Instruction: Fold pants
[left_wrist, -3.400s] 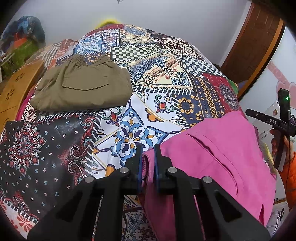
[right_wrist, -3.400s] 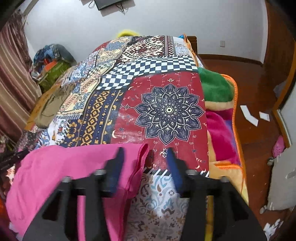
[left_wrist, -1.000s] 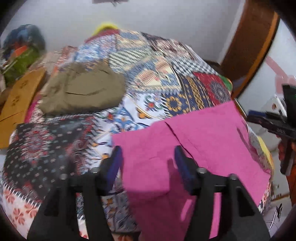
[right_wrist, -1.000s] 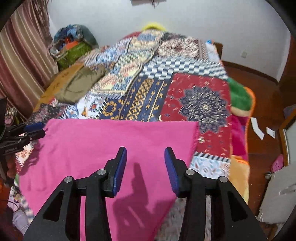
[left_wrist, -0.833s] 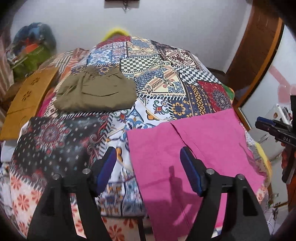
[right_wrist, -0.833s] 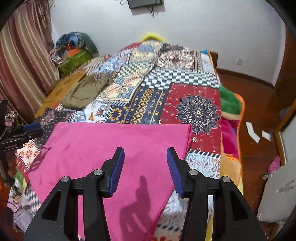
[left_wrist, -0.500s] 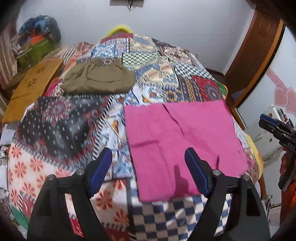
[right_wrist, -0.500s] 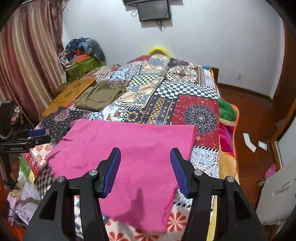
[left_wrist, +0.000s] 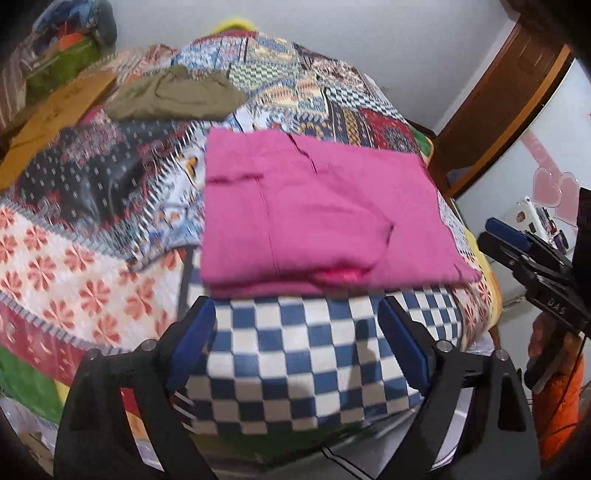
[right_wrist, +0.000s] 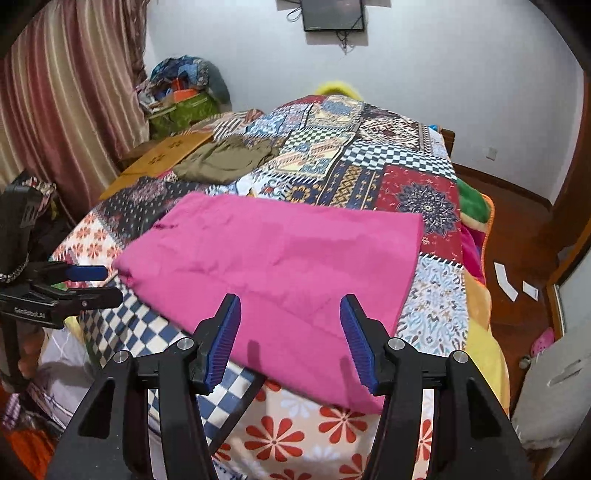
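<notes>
Pink pants (left_wrist: 317, 206) (right_wrist: 280, 258) lie folded flat near the foot edge of a patchwork bedspread (left_wrist: 92, 258) (right_wrist: 417, 177). My left gripper (left_wrist: 299, 332) hovers over the blue-and-white checked patch just short of the pants' near edge; its jaws are opening wide and nothing is between them. My right gripper (right_wrist: 291, 328) stands open above the pants' near edge, its pads apart from the cloth. Each gripper shows in the other's view: the right one (left_wrist: 532, 258) at the far right, the left one (right_wrist: 70, 288) at the far left.
Folded olive pants (left_wrist: 177, 96) (right_wrist: 225, 158) rest further up the bed beside a brown cardboard sheet (left_wrist: 55, 114) (right_wrist: 162, 155). A striped curtain (right_wrist: 66, 92) and a pile of bags (right_wrist: 181, 96) stand left. Wooden floor (right_wrist: 517, 229) with paper scraps lies right.
Both grippers let go of the pink pants, opened and drew back toward the foot of the bed. The pants now lie flat, folded, further ahead of the fingers.
</notes>
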